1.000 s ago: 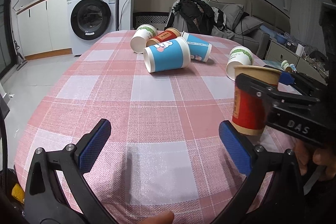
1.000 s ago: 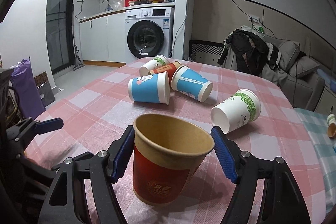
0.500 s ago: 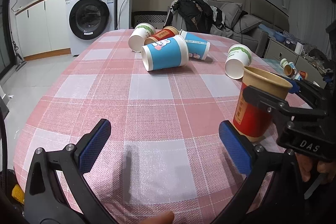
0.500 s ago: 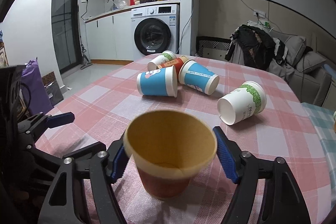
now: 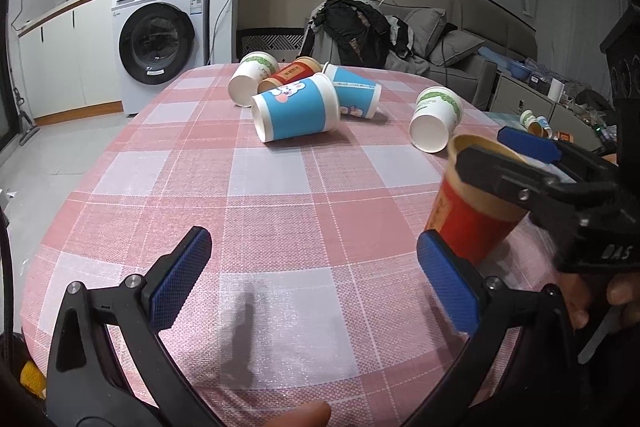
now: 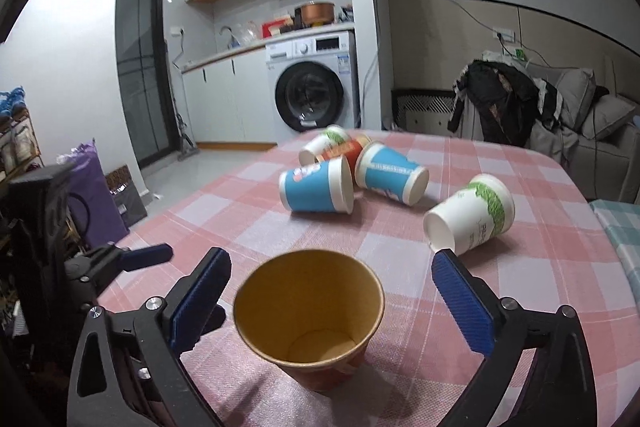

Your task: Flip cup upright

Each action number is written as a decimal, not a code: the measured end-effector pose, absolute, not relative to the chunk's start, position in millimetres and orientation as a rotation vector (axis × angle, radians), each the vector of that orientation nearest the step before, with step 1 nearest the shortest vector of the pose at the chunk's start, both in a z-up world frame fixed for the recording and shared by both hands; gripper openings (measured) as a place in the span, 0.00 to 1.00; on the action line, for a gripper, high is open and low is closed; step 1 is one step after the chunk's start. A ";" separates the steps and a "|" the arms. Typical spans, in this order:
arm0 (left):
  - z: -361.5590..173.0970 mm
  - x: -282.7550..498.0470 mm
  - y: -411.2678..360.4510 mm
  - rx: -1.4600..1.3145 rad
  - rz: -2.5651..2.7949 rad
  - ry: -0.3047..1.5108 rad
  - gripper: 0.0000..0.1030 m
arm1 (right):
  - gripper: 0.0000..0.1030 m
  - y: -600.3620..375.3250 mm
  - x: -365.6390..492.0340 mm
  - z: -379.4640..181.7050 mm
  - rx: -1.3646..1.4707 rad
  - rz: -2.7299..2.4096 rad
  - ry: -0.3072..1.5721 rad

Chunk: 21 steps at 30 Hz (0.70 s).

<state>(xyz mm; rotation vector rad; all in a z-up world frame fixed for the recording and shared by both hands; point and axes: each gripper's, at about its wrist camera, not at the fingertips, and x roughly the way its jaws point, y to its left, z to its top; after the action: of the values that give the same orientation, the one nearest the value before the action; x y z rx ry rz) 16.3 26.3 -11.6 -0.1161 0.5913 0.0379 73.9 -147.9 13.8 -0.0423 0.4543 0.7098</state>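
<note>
A red paper cup (image 6: 316, 331) with a brown rim stands upright on the checked tablecloth (image 6: 500, 291). My right gripper (image 6: 332, 307) is open, its blue pads apart from the cup on both sides. The cup (image 5: 472, 211) also shows at the right of the left wrist view, with the right gripper's fingers around its rim. My left gripper (image 5: 316, 283) is open and empty over the near table. Several cups lie on their sides farther back: a blue one (image 5: 296, 113), another blue one (image 5: 354, 95), a red one (image 5: 290, 73) and white-green ones (image 5: 434, 119) (image 5: 252, 77).
The table's left edge (image 5: 80, 179) drops to a grey floor. A washing machine (image 5: 160, 43) and cabinets stand beyond the table at the left. A chair with dark clothes (image 5: 352, 31) and a sofa (image 5: 460, 47) stand behind it.
My right gripper has opened and let go of the red cup, which now stands on the table. The gripper has risen and tilted, looking down into the cup. The left gripper has barely moved.
</note>
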 end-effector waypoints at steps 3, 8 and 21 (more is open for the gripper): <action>-9.9 14.0 23.6 -0.109 0.027 0.576 1.00 | 1.00 -158.8 69.0 17.3 -0.016 0.737 0.428; -4.1 7.4 17.3 -0.089 0.013 0.531 0.99 | 1.00 -181.1 63.2 14.7 0.005 0.761 0.413; -0.5 -6.0 6.0 -0.058 0.002 0.437 1.00 | 1.00 -197.6 42.2 2.5 0.001 0.811 0.364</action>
<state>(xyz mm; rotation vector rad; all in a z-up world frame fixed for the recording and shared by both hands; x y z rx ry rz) -6.0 6.0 -0.5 -0.0583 0.4371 0.0016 42.2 -197.6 2.5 0.0005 0.3643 0.8110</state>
